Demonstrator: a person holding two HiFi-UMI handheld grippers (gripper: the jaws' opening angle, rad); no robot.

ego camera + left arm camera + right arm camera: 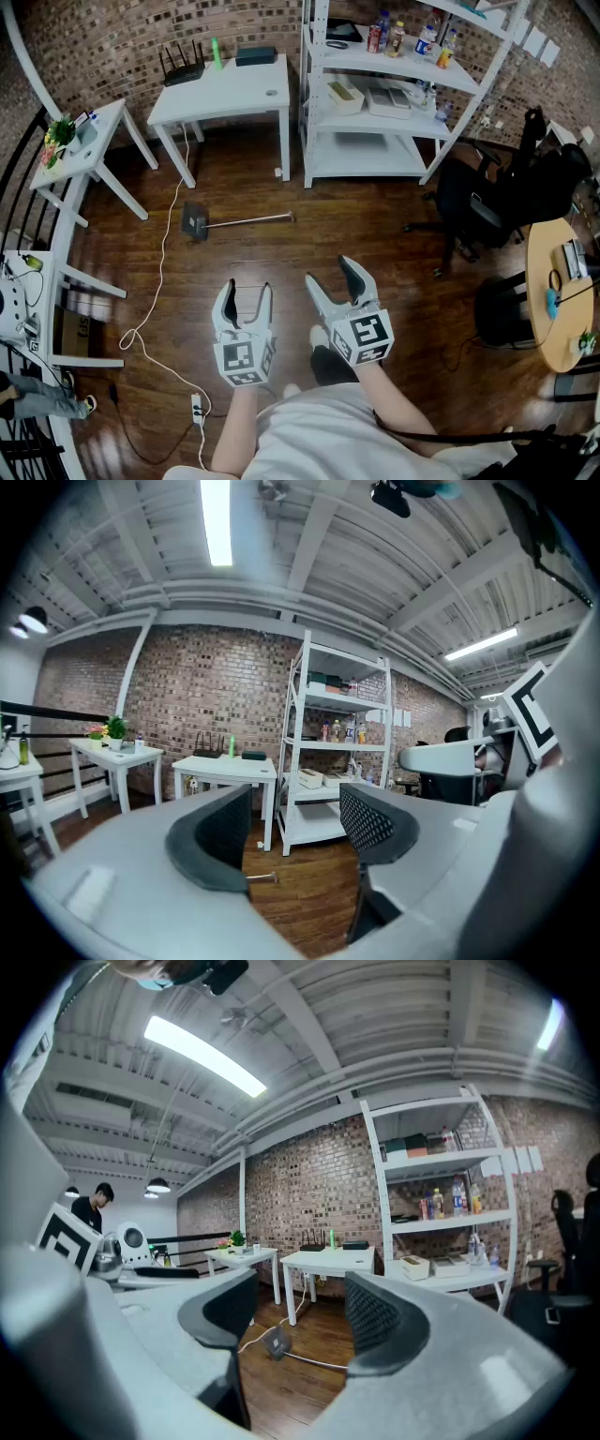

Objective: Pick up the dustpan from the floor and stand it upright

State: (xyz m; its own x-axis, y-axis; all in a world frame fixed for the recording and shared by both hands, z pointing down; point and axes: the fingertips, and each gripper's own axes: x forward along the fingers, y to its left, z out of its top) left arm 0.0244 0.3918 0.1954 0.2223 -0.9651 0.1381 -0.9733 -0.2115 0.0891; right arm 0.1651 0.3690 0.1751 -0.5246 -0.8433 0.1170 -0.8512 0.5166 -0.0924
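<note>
Both tongs stand open and empty: our left tongs (247, 291) and right tongs (333, 275) hover side by side, nearly level, well back from the white table (225, 89). The dustpan (239, 223) lies flat on the floor (375, 216) in front of that table, between it and us. Its dark head is toward the side of the table where a white cable (161, 272) drops down, and its thin handle stretches toward the other side. We judge the handle the likely trouble. It is slim and flush with the floor, so the tongs may scrape or close beside it. A grip far from the head could let the head swing and the handle twist. The cable from the table passes near the head and may snag as we lift. Stood upright out from the table with nothing to lean on, the dustpan may topple.
</note>
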